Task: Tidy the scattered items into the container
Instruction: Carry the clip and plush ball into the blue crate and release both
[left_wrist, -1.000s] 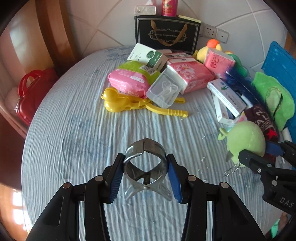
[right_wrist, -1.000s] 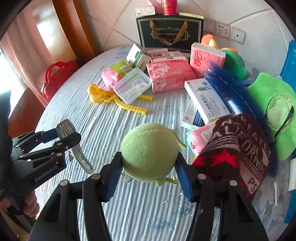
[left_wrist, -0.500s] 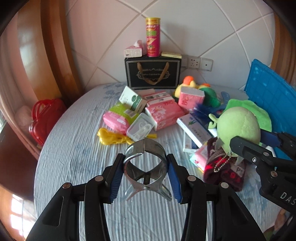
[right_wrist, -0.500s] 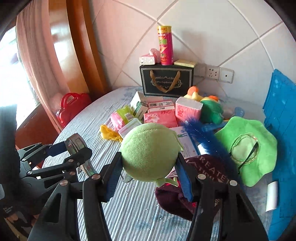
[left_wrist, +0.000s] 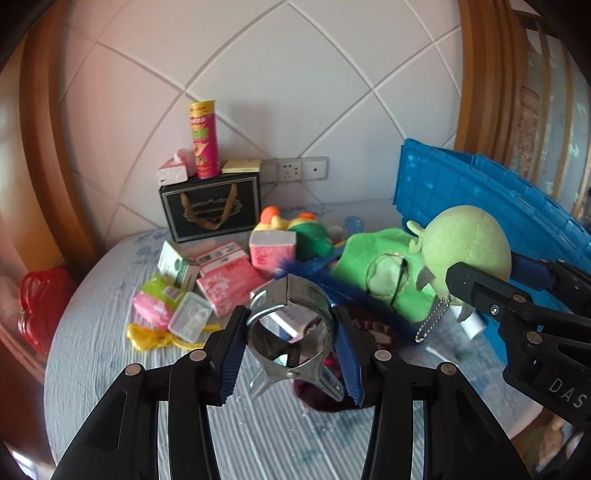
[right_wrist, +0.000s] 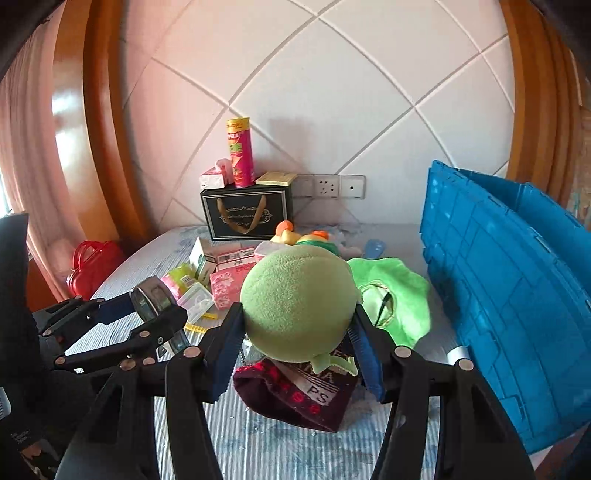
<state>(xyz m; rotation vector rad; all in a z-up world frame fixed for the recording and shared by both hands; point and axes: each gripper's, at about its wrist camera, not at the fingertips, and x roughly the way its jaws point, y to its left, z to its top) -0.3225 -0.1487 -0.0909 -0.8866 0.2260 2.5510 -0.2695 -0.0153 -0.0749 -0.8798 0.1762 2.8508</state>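
Left gripper clamps shiny metal spring clip, right gripper squeezes round green plush toy, both lifted clear for the blue plastic crate.

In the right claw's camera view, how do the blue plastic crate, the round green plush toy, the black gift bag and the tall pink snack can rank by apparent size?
1. Blue plastic crate.
2. Round green plush toy, though it is held right at the camera, which inflates it.
3. Black gift bag.
4. Tall pink snack can.
The bag and can stand far back, so their true sizes are uncertain.
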